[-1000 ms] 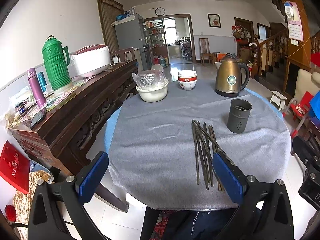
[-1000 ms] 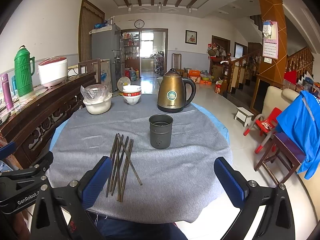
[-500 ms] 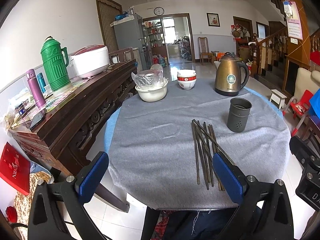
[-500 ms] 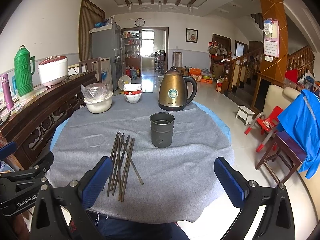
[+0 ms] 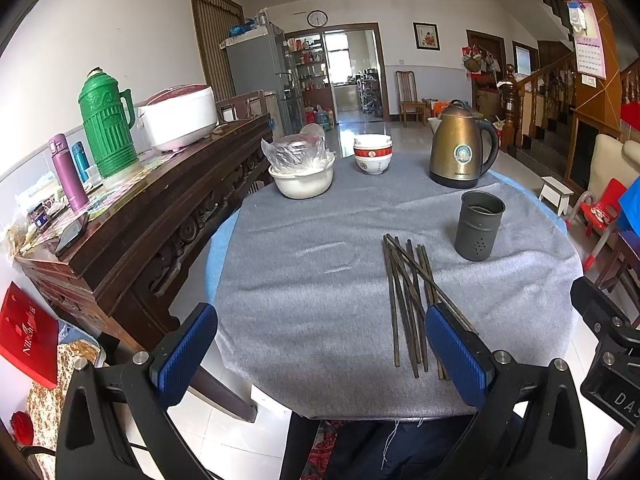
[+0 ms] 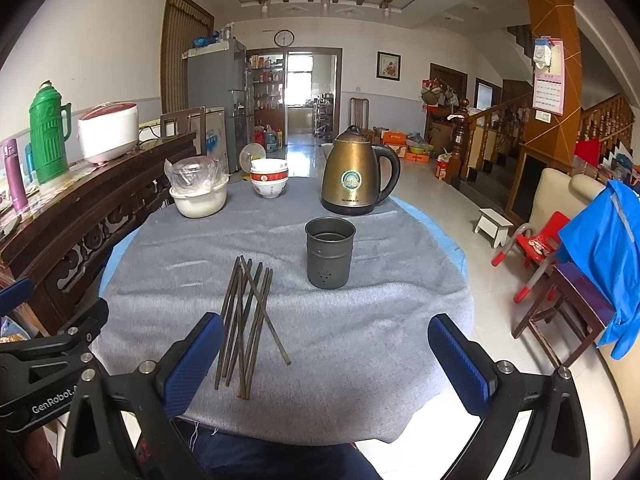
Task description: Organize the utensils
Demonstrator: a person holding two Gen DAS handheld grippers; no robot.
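Note:
Several dark chopsticks (image 5: 408,300) lie in a loose bundle on the grey tablecloth (image 5: 304,280), also in the right wrist view (image 6: 248,316). A grey perforated metal holder (image 5: 478,226) stands upright just right of them, also in the right wrist view (image 6: 329,253). My left gripper (image 5: 322,344) is open and empty near the table's front edge, its right finger (image 5: 456,348) over the chopsticks' near ends. My right gripper (image 6: 326,354) is open and empty, its left finger (image 6: 192,356) beside the chopsticks' near ends.
A brass kettle (image 5: 460,148), stacked bowls (image 5: 373,154) and a white basin with a plastic bag (image 5: 302,174) stand at the table's far side. A dark wooden sideboard (image 5: 132,216) with a green thermos (image 5: 106,124) is on the left. Chairs (image 6: 536,248) stand on the right.
The right gripper has moved a little forward toward the table; holder and kettle appear slightly larger. The left gripper has barely moved. Both stay open.

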